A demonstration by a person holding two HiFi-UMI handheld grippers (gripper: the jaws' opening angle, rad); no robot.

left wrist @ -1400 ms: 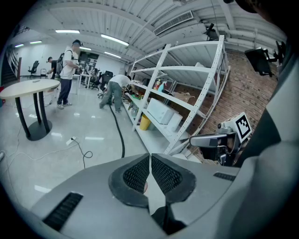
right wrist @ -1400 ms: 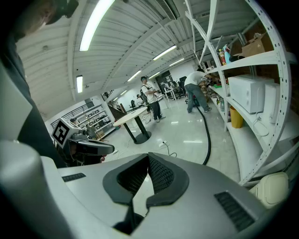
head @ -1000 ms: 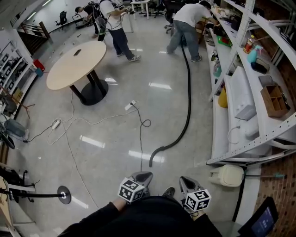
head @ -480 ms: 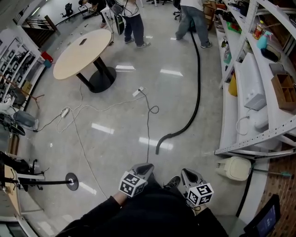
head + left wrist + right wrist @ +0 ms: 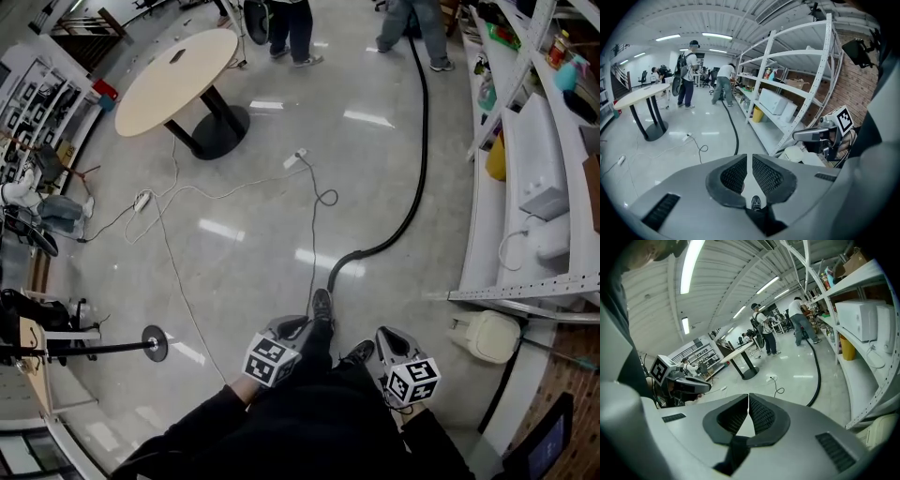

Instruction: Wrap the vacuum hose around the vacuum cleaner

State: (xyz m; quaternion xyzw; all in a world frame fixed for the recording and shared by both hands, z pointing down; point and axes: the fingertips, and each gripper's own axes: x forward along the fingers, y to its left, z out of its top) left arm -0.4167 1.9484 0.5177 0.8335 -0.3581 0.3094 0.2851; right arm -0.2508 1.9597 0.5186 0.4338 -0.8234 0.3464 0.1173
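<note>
Closest in, the left gripper (image 5: 292, 329) and the right gripper (image 5: 384, 337) sit side by side just above the person's dark sleeves. Each has its jaws brought together with only a hairline slit between the ribbed pads, and neither grips anything. The left gripper view shows only floor and the toe of a shoe (image 5: 322, 305) through that slit. Just beyond the shoe, the free end of the black vacuum hose (image 5: 424, 141) lies on the glossy floor, apart from both grippers. From there it curls right, then runs straight up the aisle beside the white shelving rack (image 5: 525, 281), towards a person's legs (image 5: 417, 23) at the far end. Left of the hose, a thin black cable (image 5: 314, 244) loops back to a white power strip (image 5: 298, 157). Farther off stands a round wooden table (image 5: 178, 80) on a dark pedestal, and another person (image 5: 292, 23) stands just behind it.
</note>
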